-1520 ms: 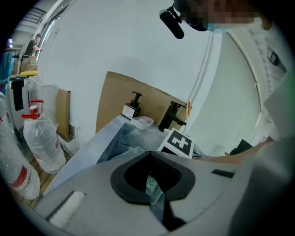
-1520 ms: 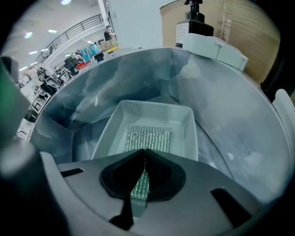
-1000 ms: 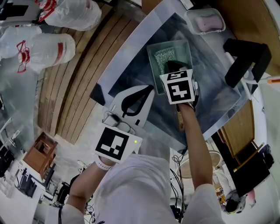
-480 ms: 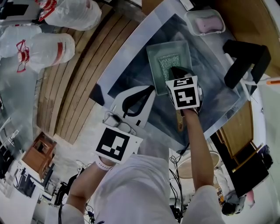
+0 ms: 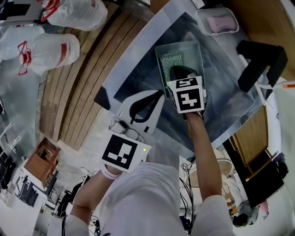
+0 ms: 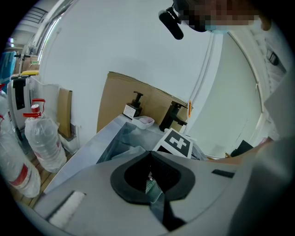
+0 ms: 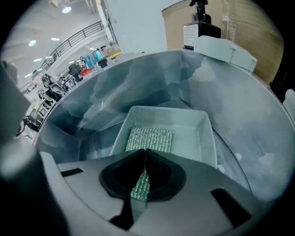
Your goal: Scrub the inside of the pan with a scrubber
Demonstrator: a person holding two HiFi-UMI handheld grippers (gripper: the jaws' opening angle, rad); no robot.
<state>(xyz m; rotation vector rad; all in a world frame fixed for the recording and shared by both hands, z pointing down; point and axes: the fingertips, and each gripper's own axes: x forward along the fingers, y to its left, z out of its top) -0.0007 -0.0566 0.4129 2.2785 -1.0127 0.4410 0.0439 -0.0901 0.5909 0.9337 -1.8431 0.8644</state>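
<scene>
1. Plank floor (image 5: 78, 83) runs along the sink's (image 5: 133, 55) left edge, and big water bottles (image 5: 50, 50) crowd its far end.
2. Behind the sink, cardboard (image 6: 124, 97) leans on a plain white wall (image 6: 138, 46).
3. Across the hall, ceiling lights (image 7: 68, 9) glow above a railing (image 7: 87, 30).

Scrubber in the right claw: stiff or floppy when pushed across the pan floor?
The scrubber looks like thin glittery mesh, so it is probably light and floppy. It seems to lie flat on the pan floor past the right claw, which is shut on its near edge, so a push may buckle it. Its rough weave likely grips rather than slips.
</scene>
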